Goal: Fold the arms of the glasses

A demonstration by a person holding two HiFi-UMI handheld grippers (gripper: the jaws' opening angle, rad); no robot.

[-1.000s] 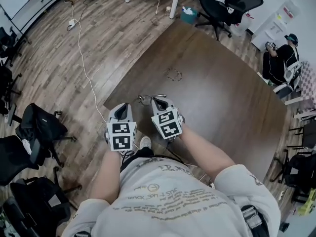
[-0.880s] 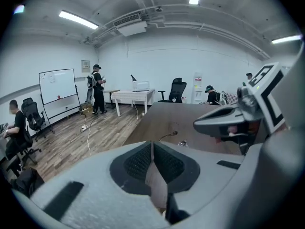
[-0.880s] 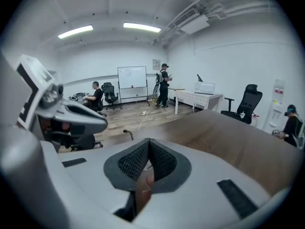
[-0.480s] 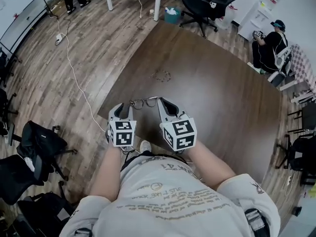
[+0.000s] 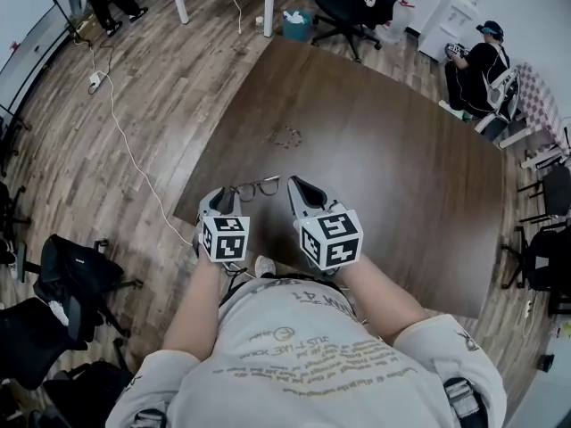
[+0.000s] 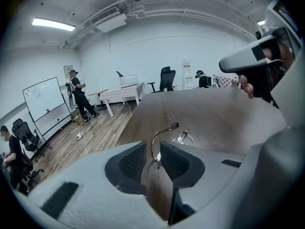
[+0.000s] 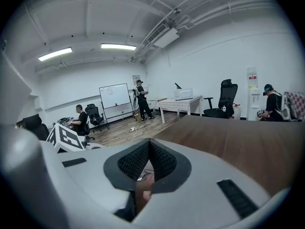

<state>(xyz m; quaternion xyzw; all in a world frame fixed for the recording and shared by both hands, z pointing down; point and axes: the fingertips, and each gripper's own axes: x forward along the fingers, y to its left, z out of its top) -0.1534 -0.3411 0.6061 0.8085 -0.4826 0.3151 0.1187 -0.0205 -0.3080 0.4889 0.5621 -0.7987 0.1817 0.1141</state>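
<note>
Thin wire-framed glasses [image 5: 256,187] hover over the near left corner of the dark brown table [image 5: 401,159]. My left gripper [image 5: 223,201] is shut on their left end. In the left gripper view one curved metal arm [image 6: 162,133] rises from between the pads, and a lens [image 6: 183,137] shows beyond. My right gripper [image 5: 295,185] sits just right of the glasses, apart from them, with its jaws shut on nothing. In the right gripper view the pads [image 7: 161,160] meet, and a lens [image 7: 141,176] shows below them.
A small wiry object [image 5: 285,136] lies farther out on the table. The table's near edge runs just under the grippers. Black bags and chairs [image 5: 80,266] stand on the floor at left, and a cable [image 5: 125,141] trails there. A seated person [image 5: 473,61] is at far right.
My right gripper has come off the glasses and moved a little right. The glasses stay in the left gripper, now seen more side-on. The head view has shifted.
</note>
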